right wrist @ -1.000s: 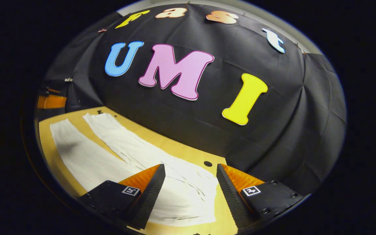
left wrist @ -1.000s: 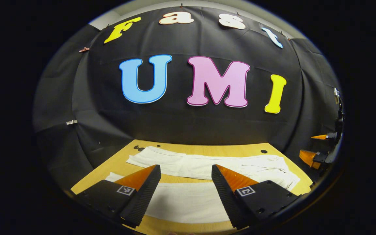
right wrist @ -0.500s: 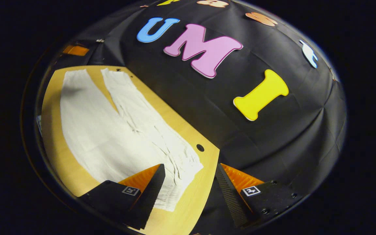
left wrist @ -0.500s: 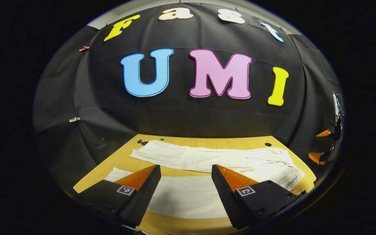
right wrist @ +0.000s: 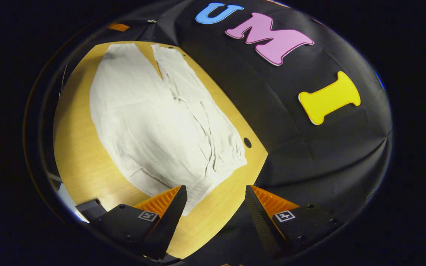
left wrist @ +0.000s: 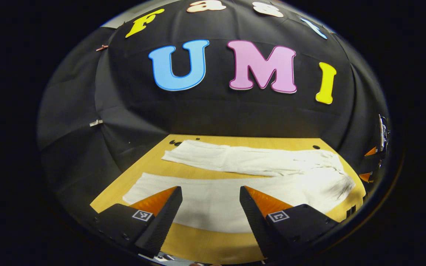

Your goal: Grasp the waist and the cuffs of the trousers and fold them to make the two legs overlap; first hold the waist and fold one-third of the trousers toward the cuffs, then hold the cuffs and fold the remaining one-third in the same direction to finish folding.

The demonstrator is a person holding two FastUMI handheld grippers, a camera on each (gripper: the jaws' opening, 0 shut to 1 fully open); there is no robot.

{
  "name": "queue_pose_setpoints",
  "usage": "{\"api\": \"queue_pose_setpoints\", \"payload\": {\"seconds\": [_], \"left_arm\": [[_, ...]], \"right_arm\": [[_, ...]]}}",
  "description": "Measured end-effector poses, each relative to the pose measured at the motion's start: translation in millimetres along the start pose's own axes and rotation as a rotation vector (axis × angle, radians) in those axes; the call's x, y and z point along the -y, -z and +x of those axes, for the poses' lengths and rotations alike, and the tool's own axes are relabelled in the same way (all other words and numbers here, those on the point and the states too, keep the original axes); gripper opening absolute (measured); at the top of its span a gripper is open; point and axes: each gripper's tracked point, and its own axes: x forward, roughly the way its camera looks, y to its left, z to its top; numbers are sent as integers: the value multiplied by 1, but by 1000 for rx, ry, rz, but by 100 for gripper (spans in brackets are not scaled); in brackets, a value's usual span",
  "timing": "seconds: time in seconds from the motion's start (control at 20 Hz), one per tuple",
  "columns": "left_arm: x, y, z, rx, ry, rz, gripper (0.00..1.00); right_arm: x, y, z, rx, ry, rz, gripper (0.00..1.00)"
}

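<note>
**Approaching the spread trousers**

Our left gripper and right gripper hover with jaws spread, holding nothing. The off-white cloth trousers lie flat on the light wooden table, legs apart. We should pinch cuff and waist squarely at the edges. Their long axis runs left-right: cuffs left, waist right.

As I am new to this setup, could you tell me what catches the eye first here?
Pale trousers lie flat on the wooden table, legs spread apart in a V. The right gripper hangs open near the waist; the left gripper hangs open above the near leg.
</note>
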Motion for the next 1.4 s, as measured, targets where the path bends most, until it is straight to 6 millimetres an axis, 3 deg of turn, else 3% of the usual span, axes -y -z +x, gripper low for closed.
{"api": "queue_pose_setpoints", "payload": {"seconds": [0.3,0.55,0.7,1.1,1.2,1.25,1.35,1.4], "left_arm": [[-27,40,-10,-104,-104,-57,97],[-26,43,-12,-116,-129,-60,97],[-28,41,-15,-109,-136,-42,96],[-46,47,-4,-125,-144,-8,99],[-61,48,1,-118,-126,65,99],[-75,47,6,-113,-126,124,99],[-106,51,16,-119,-126,254,99],[-121,54,24,-128,-122,323,99]], "right_arm": [[-37,40,13,-80,-139,-146,98],[-54,56,30,-133,-207,-234,98],[-53,47,42,-102,-192,-289,95],[-68,33,45,-35,-132,-621,92],[-68,34,47,-45,-149,-601,82],[-71,37,49,-62,-170,-586,82],[-70,34,52,-72,-183,-594,70],[-75,38,54,-97,-212,-589,79]]}}
